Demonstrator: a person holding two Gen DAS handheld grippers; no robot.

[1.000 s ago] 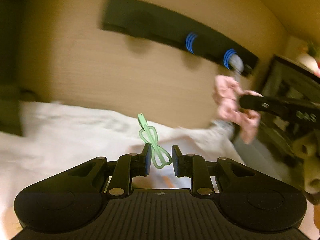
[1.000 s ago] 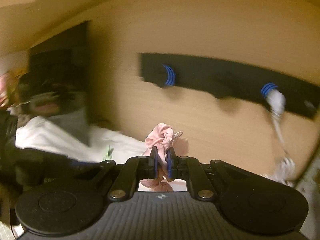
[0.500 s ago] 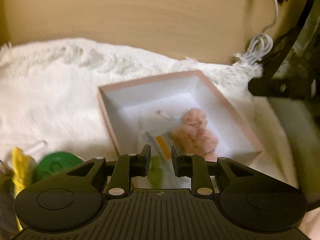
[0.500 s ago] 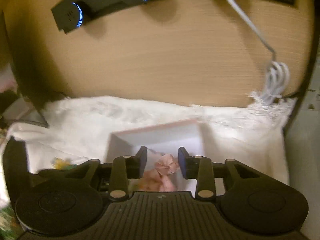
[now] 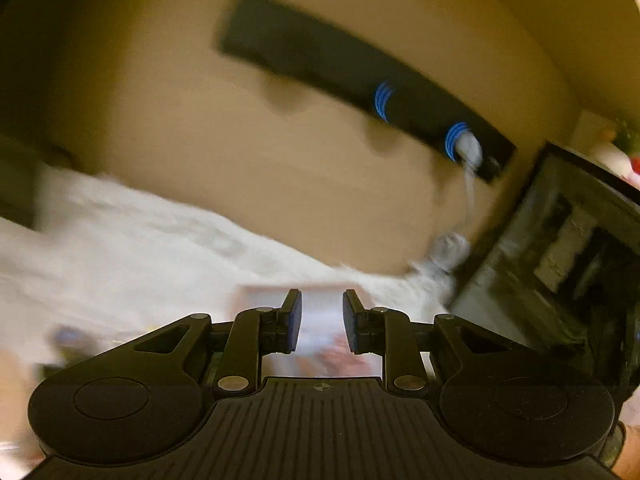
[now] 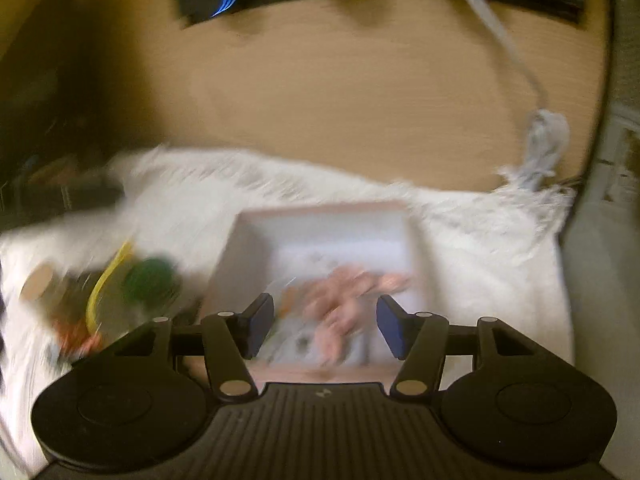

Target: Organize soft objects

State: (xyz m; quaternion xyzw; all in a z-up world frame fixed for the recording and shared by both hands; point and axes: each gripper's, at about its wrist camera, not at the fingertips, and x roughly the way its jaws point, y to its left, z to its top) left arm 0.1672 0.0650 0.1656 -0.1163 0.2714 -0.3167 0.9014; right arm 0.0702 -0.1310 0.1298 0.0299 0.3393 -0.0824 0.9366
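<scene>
A pink-rimmed white box sits on a white fluffy cloth. Pink soft scrunchies lie inside it, blurred, with small pale items beside them. My right gripper is open and empty, above the box's near side. My left gripper is open and empty, tilted up toward the wall; the box and a pink blur show between its fingers. Both views are motion-blurred.
A green round object, a yellow strip and other small items lie left of the box. A black power strip with a white plug and cable is on the wooden wall. A dark rack stands right.
Both grippers have let go: the green clip and the pink scrunchie went into the box. The left gripper has since swung up toward the wall. The right gripper has opened wider.
</scene>
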